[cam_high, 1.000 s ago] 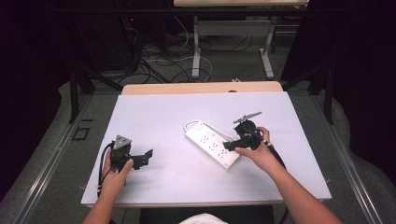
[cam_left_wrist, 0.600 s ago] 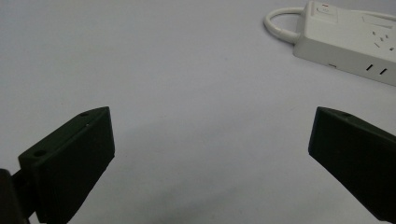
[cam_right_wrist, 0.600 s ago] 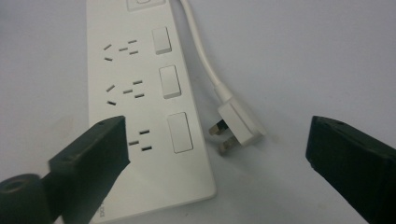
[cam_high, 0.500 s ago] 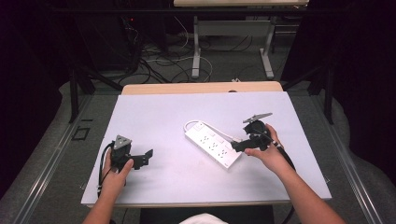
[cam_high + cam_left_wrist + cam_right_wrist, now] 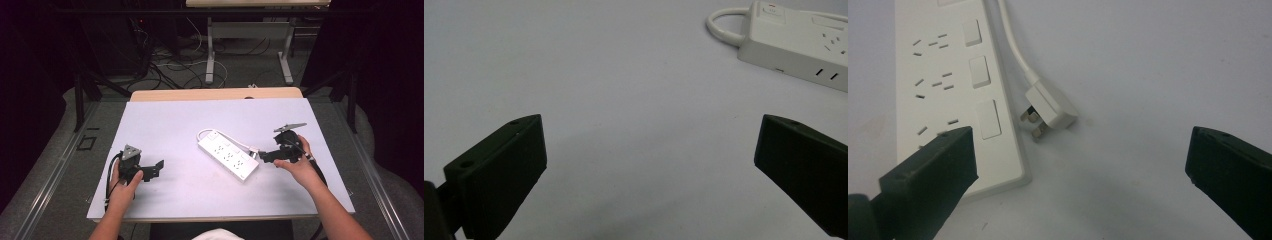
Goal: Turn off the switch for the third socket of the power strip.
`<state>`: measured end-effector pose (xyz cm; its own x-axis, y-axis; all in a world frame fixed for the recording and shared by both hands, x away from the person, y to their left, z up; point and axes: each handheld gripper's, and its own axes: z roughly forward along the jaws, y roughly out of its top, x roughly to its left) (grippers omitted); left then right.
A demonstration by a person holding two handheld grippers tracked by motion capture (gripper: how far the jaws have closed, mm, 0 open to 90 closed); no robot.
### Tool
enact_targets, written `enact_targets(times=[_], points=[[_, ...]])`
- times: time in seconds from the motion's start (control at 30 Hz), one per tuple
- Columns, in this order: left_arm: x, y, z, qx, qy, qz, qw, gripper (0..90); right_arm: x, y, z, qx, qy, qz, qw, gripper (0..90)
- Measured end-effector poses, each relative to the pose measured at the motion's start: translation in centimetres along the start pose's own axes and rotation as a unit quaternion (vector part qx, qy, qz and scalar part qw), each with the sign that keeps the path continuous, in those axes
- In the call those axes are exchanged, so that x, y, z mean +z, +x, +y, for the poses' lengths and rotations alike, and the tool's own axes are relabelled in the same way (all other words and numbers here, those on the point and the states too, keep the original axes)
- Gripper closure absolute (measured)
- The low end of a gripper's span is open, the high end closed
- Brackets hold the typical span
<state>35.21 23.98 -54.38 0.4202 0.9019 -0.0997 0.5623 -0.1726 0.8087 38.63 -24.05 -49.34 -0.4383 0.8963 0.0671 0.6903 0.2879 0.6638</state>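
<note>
**Power strip and loose plug wait between two spread tongs**

Power strip [image 5: 228,155] lies slantwise at mid-bench, its white plug [image 5: 1050,107] resting just beside its near end, pins toward the strip. The right tongs [image 5: 263,156] sit just beside that end, jaws released and wide, the plug framed between them in the right gripper view, which suggests a line-up for picking it up. The left tongs [image 5: 159,167], also released and holding nothing, rest on the bench [image 5: 165,120] well apart from the strip, seemingly parked. The cord [image 5: 1013,45] loops back along the strip's far side. Bare bench surrounds the strip on every side, its edges well away, leaving free room to approach.
</note>
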Motion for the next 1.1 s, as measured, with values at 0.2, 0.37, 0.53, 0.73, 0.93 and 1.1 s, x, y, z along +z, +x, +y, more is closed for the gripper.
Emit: enact_targets(times=[0.2, 0.37, 0.53, 0.73, 0.93, 1.1], points=[[0.0, 0.0, 0.0, 0.001, 0.004, 0.0, 1.0, 0.4, -0.4, -1.2, -0.7, 0.012, -0.005, -0.005, 0.9999, 0.0], [0.0, -0.1, 0.0, 0.0, 0.004, 0.0, 1.0, 0.4, -0.7, -2.1, -1.3, 0.026, -0.008, -0.012, 0.9996, 0.0], [0.0, -0.1, 0.0, 0.001, 0.003, 0.0, 1.0, 0.4, -1.0, -3.1, -1.9, 0.041, -0.01, -0.019, 0.9989, 0.0], [0.0, -0.1, 0.0, 0.001, 0.003, 0.0, 1.0, 0.4, -1.3, -3.8, -2.4, 0.051, -0.012, -0.028, 0.9982, 0.0], [0.1, -0.1, 0.0, 0.001, 0.003, 0.0, 1.0, 0.3, -1.2, -4.1, -2.9, 0.052, -0.017, -0.033, 0.998, 0.0], [0.0, -0.1, 0.0, 0.001, 0.004, 0.0, 1.0, 0.3, -0.8, -4.3, -3.5, 0.044, -0.027, -0.035, 0.998, 0.0]])
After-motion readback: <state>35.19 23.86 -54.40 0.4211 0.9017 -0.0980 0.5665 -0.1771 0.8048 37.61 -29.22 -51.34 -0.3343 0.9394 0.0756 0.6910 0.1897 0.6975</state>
